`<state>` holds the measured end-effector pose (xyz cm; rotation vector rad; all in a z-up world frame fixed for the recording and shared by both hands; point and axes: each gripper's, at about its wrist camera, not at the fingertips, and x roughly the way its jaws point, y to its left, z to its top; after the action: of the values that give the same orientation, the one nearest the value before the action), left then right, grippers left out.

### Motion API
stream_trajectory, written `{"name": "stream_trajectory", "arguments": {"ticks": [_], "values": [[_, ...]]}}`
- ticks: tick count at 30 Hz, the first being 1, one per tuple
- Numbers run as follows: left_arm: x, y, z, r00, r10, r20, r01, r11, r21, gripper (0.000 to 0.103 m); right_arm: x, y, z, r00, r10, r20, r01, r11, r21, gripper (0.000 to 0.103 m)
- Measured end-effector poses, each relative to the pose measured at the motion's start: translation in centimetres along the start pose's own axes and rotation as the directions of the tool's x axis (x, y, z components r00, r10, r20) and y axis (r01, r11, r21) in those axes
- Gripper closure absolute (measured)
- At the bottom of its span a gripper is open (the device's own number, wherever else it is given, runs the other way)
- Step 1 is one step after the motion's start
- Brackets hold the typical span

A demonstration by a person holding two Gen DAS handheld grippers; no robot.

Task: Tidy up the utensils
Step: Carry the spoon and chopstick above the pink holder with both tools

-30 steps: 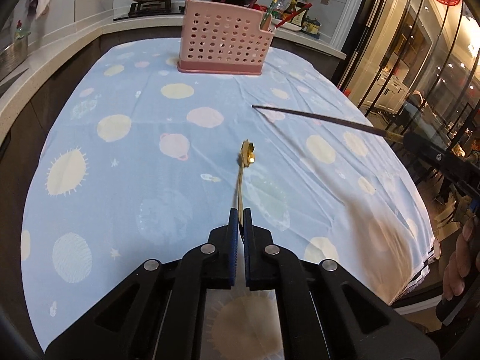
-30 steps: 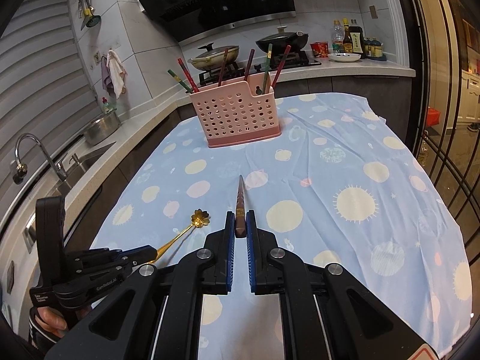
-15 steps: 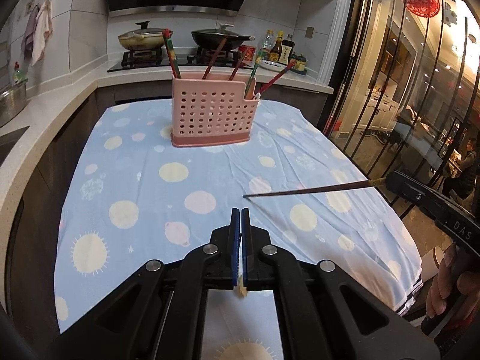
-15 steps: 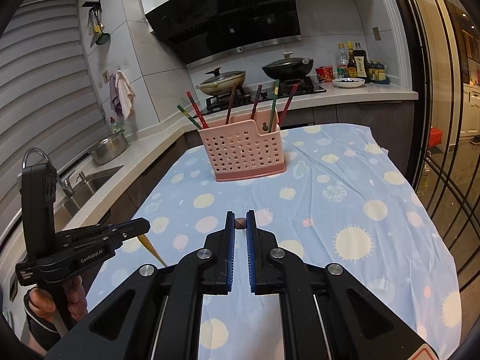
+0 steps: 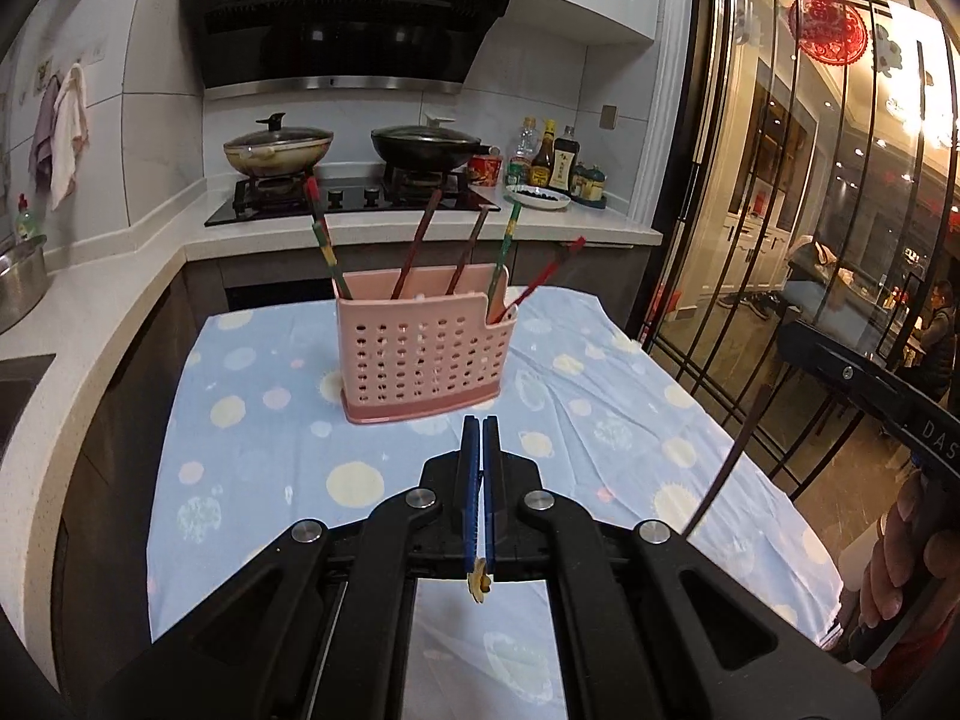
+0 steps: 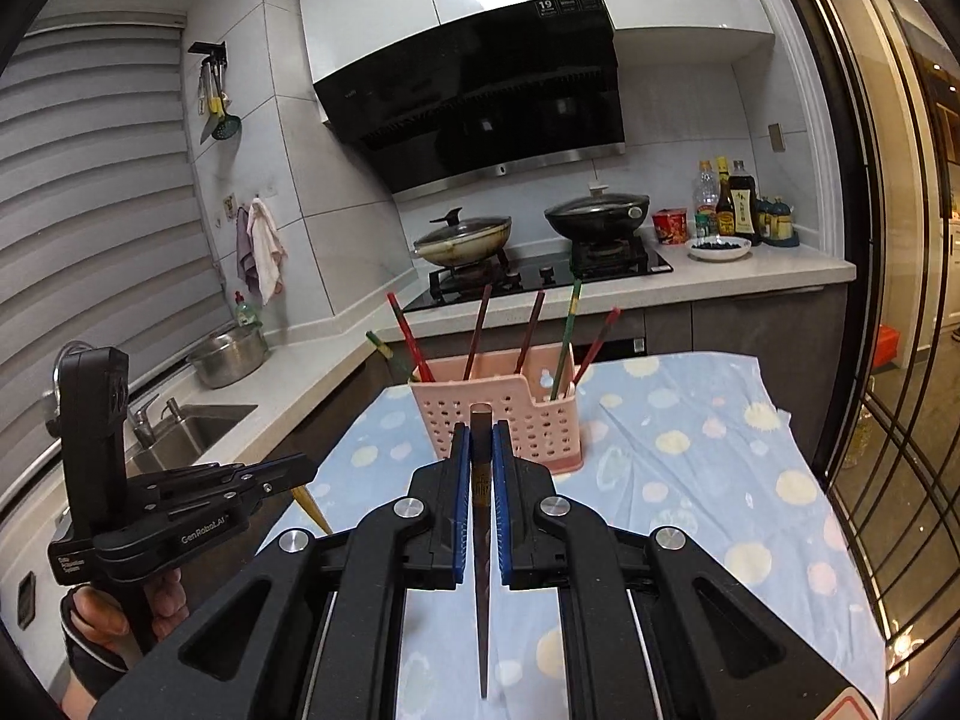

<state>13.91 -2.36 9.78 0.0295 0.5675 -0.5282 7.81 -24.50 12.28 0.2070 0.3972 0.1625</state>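
Left gripper clamped on the gold spoon; right gripper clamped on a dark chopstick. Both were low over the tablecloth a second ago, now lifted and level, items hanging tip-down, facing the pink holder well ahead. Reads as pickup done, transport to holder next. Spoon mostly hidden behind the pads, only the flower end shows. Holder's inner compartments can't be made out
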Motion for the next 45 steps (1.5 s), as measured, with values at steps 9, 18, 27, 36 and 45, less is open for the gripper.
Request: {"name": "stream_trajectory", "arguments": {"ticks": [9,18,27,36,45], "values": [[1.3,0.9,8.2,0.994,0.030,0.103,-0.035,0.998,0.044,0.103,4.2,-0.2,7.9,0.996,0.018,0.084,-0.017,1.000,-0.014,0.096],[2.7,2.6,8.6,0.995,0.046,0.090,-0.049,0.998,0.031,0.102,6.1,0.3,8.7,0.995,0.014,0.096,-0.012,1.000,-0.019,0.096],[7.5,5.2,-0.8,0.987,0.070,-0.145,-0.077,0.996,-0.040,0.083,5.7,-0.8,3.7,1.000,-0.003,0.022,0.002,0.999,0.047,0.096],[13.2,7.6,-7.4,0.943,0.093,-0.320,-0.147,0.978,-0.146,0.065,6.4,-1.2,0.4,0.999,0.010,-0.044,-0.006,0.996,0.090,0.096],[15.5,8.0,-9.9,0.927,0.092,-0.363,-0.159,0.974,-0.161,0.072,7.2,-1.0,-0.3,0.998,0.015,-0.066,-0.009,0.995,0.095,0.096]]}}
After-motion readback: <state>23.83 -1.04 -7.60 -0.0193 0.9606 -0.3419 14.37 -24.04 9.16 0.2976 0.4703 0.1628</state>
